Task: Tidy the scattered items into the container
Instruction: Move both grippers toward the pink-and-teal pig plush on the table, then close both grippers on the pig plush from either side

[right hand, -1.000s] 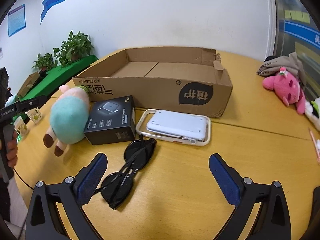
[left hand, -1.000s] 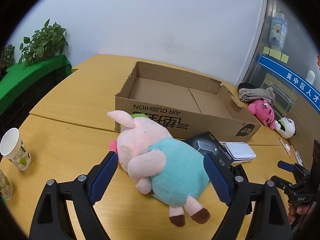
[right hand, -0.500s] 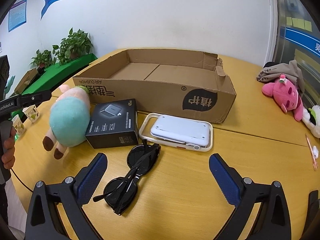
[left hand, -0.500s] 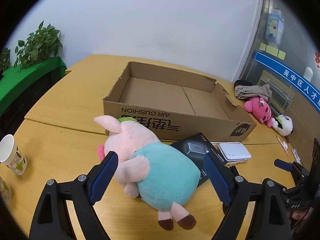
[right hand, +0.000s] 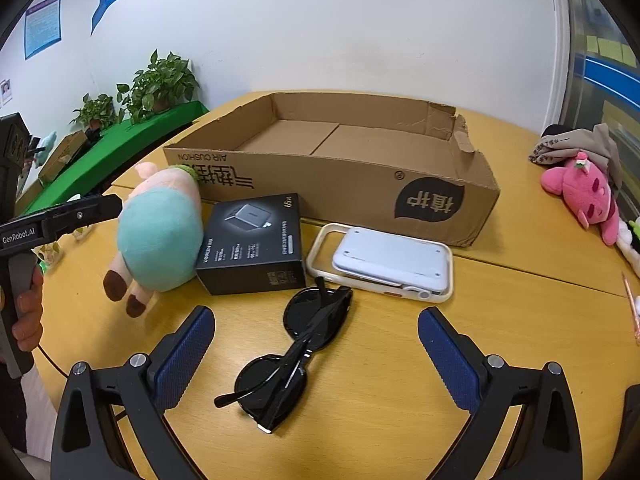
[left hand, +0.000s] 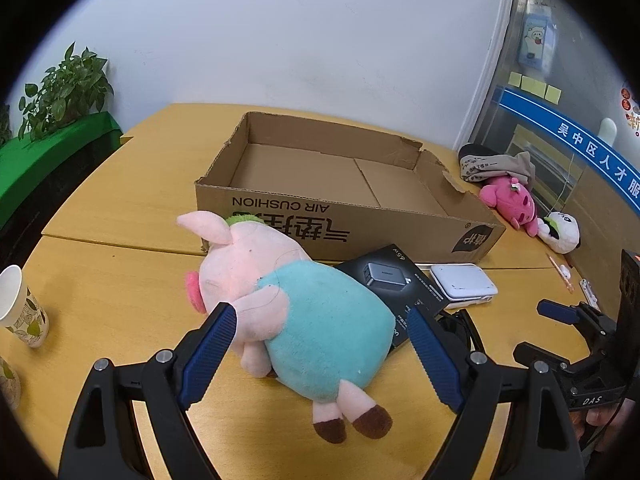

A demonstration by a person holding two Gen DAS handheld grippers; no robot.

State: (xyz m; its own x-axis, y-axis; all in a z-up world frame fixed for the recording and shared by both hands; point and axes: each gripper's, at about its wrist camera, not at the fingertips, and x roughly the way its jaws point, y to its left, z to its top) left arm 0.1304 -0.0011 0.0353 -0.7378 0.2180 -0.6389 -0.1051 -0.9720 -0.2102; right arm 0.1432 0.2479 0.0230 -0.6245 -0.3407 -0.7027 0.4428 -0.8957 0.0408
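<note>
The cardboard box [left hand: 344,184] is seen at the far middle of the table [left hand: 120,280], open at the top, with nothing visible inside. No item has been put away yet.

In the left wrist view, compared with a second ago, the box and the plush pig [left hand: 296,312] are now framed further right and lower, and the paper cup [left hand: 20,308] at the left edge is partly cut off. The pig itself appears not to have been moved: it lies on its side just in front of the near wall of the box, touching the black carton [right hand: 252,244]. The left gripper [left hand: 320,356] is held wide open, its pads on either side of the pig's body but not pressing on it. This is judged as an approach lined up for a grasp.

In the right wrist view the framing has shifted slightly since a second ago. The white device [right hand: 384,260] is seen right of the carton, and the sunglasses [right hand: 296,356] lie nearest, between the open pads of the right gripper [right hand: 316,364], untouched.

Judgement: both grippers are empty; the pig looks to be the first pick, the sunglasses a likely second.
</note>
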